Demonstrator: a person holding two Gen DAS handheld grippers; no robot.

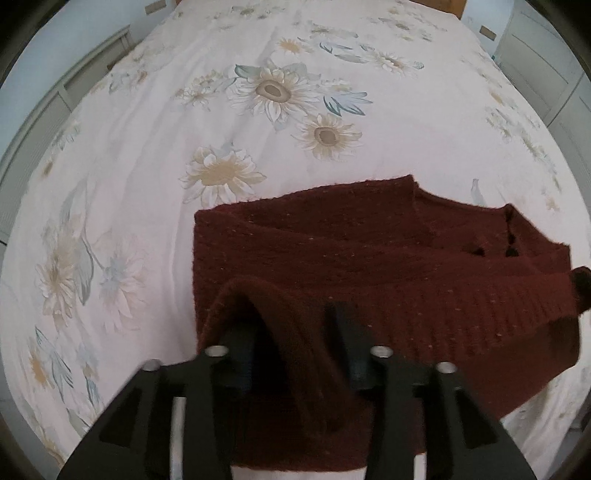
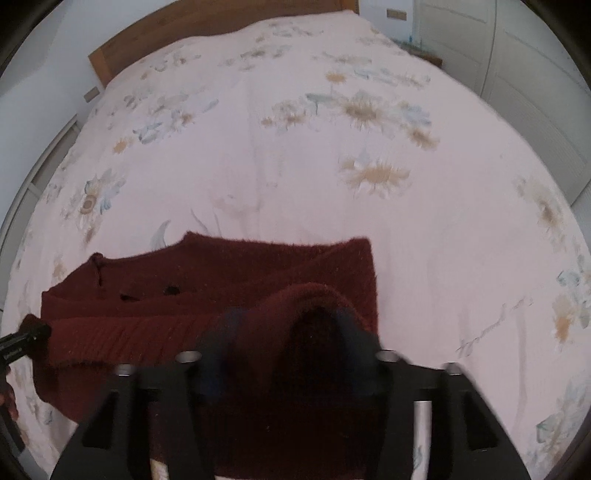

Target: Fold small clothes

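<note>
A dark red knitted sweater (image 1: pixel 369 258) lies folded on the floral bedspread (image 1: pixel 166 122); black buttons show near its neckline. My left gripper (image 1: pixel 293 339) points down over the sweater's left end. Its jaws stand apart, and a raised hump of the knit lies loosely between them. In the right wrist view the sweater (image 2: pixel 221 280) fills the lower left. My right gripper (image 2: pixel 288 332) stands open over its right end, with a similar hump of fabric between the blurred fingers. The left gripper's black tip (image 2: pixel 22 339) shows at the sweater's far left edge.
The bedspread (image 2: pixel 314 177) stretches wide beyond the sweater. A wooden headboard (image 2: pixel 184 33) closes the far end. White wardrobe doors (image 2: pixel 524 81) stand on the right, and a pale cabinet (image 1: pixel 55 99) runs along the bed's left side.
</note>
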